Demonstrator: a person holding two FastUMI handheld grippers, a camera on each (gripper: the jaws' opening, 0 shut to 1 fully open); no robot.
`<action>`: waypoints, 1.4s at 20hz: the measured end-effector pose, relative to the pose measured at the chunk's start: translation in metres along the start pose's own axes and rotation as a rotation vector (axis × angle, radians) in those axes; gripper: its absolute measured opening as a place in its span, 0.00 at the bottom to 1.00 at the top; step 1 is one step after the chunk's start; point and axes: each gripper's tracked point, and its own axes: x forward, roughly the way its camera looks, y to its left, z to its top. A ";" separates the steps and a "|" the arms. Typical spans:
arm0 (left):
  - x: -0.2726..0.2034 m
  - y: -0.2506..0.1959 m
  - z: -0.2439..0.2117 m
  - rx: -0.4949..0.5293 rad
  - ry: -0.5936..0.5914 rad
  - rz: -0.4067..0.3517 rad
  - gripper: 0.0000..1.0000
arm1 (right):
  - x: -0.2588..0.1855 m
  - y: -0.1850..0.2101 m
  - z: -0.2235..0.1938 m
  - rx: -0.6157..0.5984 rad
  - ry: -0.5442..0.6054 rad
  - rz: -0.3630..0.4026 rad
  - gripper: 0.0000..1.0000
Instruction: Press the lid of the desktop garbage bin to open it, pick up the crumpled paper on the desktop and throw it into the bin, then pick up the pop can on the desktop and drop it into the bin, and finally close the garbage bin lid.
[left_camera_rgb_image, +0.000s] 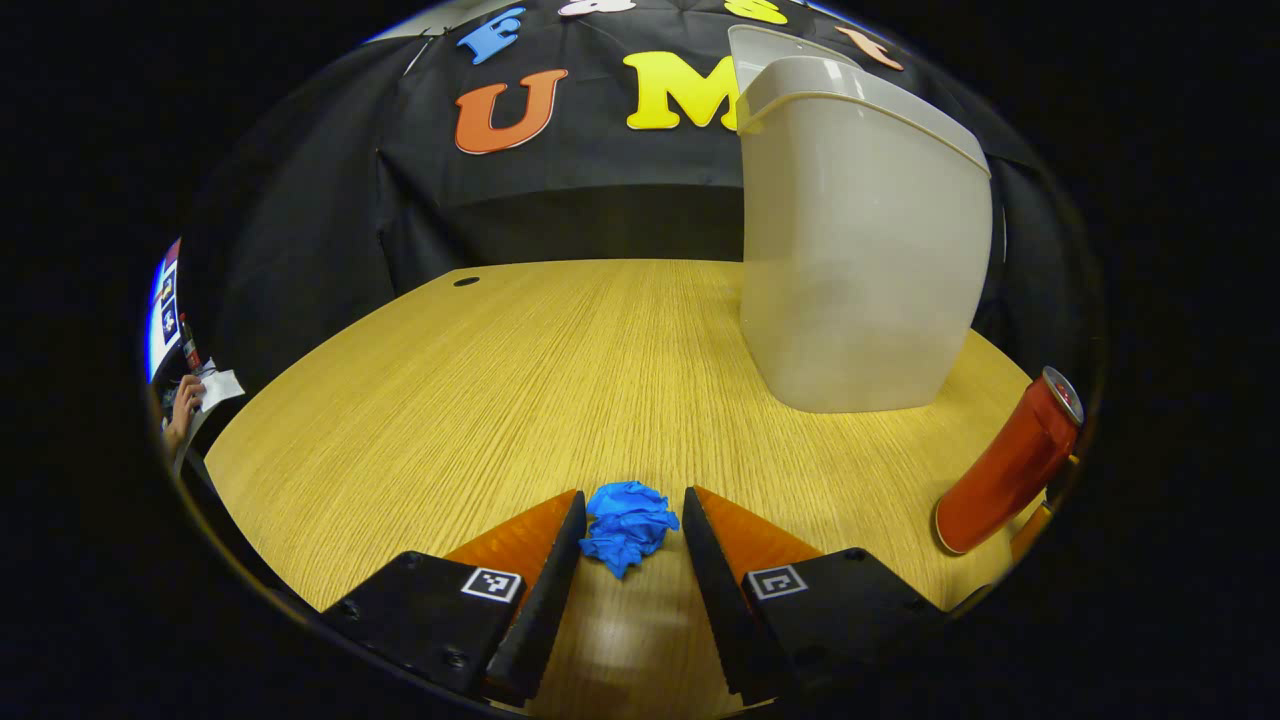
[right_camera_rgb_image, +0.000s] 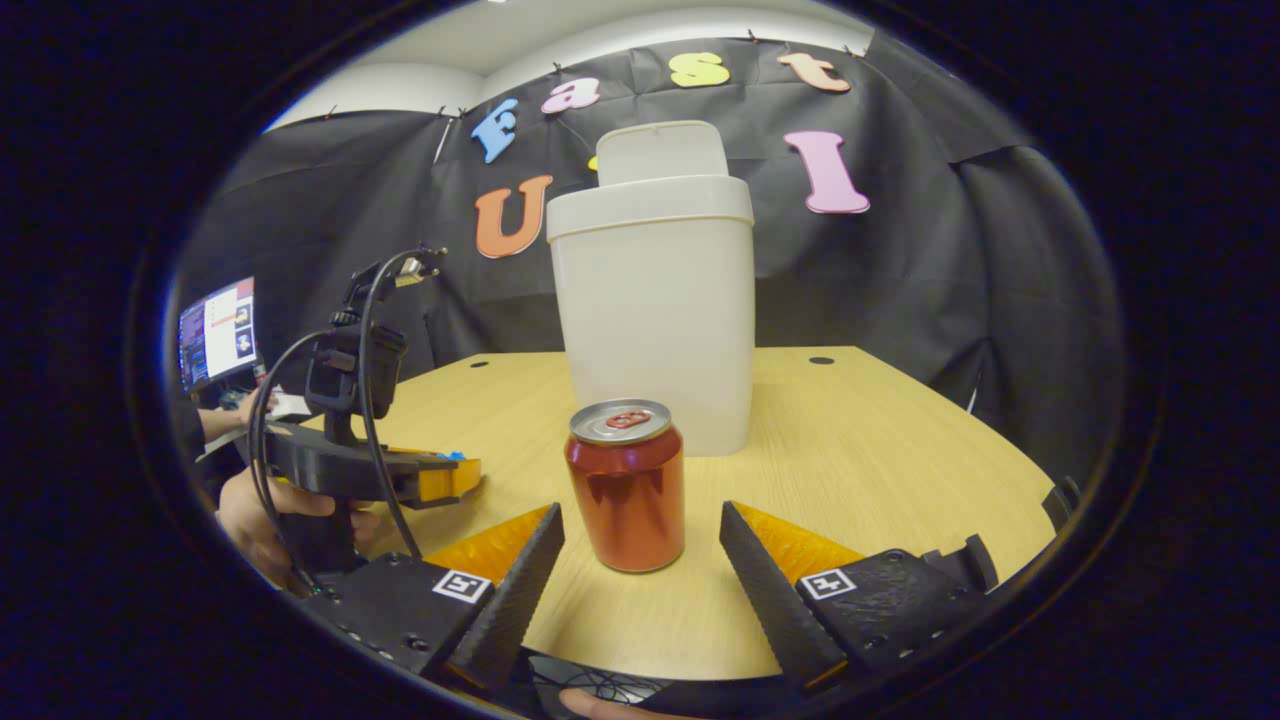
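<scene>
Oddly, no legible label on red pop can (right_camera_rgb_image: 626, 485).

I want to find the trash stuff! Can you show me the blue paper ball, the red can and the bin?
Blue paper ball (left_camera_rgb_image: 628, 524), left gripper view, middle of the crumple.
Red can (right_camera_rgb_image: 627, 497), right gripper view, its front side.
Bin (right_camera_rgb_image: 655, 320), right gripper view, its front wall.

We see a light wooden table (left_camera_rgb_image: 480, 400) with a small dark round hole (left_camera_rgb_image: 466, 282) near its far left corner — and another hole (right_camera_rgb_image: 821, 360) near the far right edge. Past the table's left edge a lit monitor (right_camera_rgb_image: 217, 333) stands, with white paper (left_camera_rgb_image: 221, 387) just below it.
</scene>
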 end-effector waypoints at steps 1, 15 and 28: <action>0.001 0.000 -0.001 0.006 -0.008 0.000 0.67 | 0.002 -0.002 -0.001 0.000 0.000 -0.007 0.93; 0.000 0.002 0.009 0.015 -0.133 -0.057 0.43 | 0.056 -0.001 0.004 0.010 0.037 -0.089 0.96; -0.060 0.019 0.068 -0.034 -0.312 -0.060 0.41 | 0.021 0.002 0.032 -0.019 -0.045 -0.102 0.78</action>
